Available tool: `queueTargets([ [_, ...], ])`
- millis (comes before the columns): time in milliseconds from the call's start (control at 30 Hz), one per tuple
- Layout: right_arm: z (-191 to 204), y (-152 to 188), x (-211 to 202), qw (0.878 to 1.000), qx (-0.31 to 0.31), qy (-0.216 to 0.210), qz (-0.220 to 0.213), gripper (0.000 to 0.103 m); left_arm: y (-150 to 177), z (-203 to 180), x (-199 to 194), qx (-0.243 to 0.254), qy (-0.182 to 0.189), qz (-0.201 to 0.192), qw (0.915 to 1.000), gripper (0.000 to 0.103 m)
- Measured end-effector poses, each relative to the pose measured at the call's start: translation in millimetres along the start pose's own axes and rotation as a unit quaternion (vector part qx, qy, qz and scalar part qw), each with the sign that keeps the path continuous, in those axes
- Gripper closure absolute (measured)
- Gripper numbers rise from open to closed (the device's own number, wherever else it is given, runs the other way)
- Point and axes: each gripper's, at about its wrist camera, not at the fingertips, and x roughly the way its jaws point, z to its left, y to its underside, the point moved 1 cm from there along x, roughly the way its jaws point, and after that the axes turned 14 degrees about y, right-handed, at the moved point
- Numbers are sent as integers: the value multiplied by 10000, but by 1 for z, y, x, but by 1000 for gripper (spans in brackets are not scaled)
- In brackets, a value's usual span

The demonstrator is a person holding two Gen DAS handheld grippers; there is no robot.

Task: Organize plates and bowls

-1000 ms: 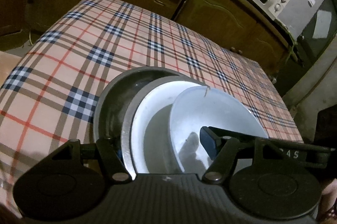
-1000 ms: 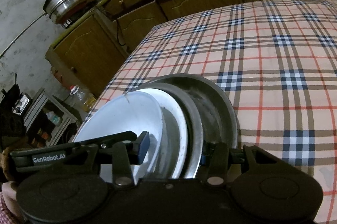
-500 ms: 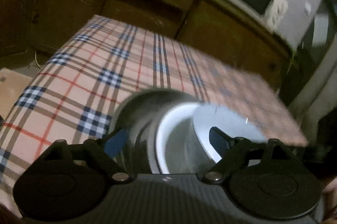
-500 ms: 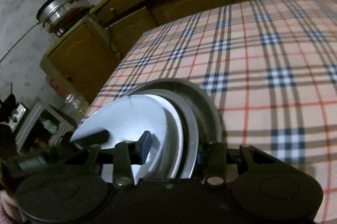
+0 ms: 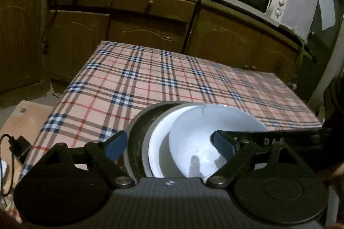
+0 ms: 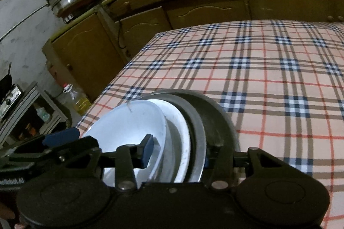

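The left gripper [image 5: 168, 146] has been drawn back and its jaws spread wide, straddling the stack. The right gripper [image 6: 176, 150] is clamped on the stack: white bowl [image 5: 197, 136], white plate [image 5: 160, 143], grey plate [image 5: 137, 132], seen lower centre on the desk [image 5: 150, 82].

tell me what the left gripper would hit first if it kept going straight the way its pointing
Nothing new up close: the left gripper already straddles the stacked dishes, white bowl innermost. Beyond their rims lies only the plaid tablecloth, then the wooden cabinets. Probably it would slide further over the stack, though depth is unclear.
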Motion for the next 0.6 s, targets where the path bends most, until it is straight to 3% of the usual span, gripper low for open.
queueTargets([
  [133, 8, -4, 0, 9997, -215, 87, -19, 49, 3, -2, 8, 227, -471, 170, 9985, 12],
  [300, 18, -8, -3, 9985, -512, 193, 15, 47, 10, -3, 14, 454, -742, 435, 9953, 12],
  [600, 31, -14, -5, 9940, -1028, 365, 107, 44, 15, 3, 16, 278, -745, 492, 9956, 12],
])
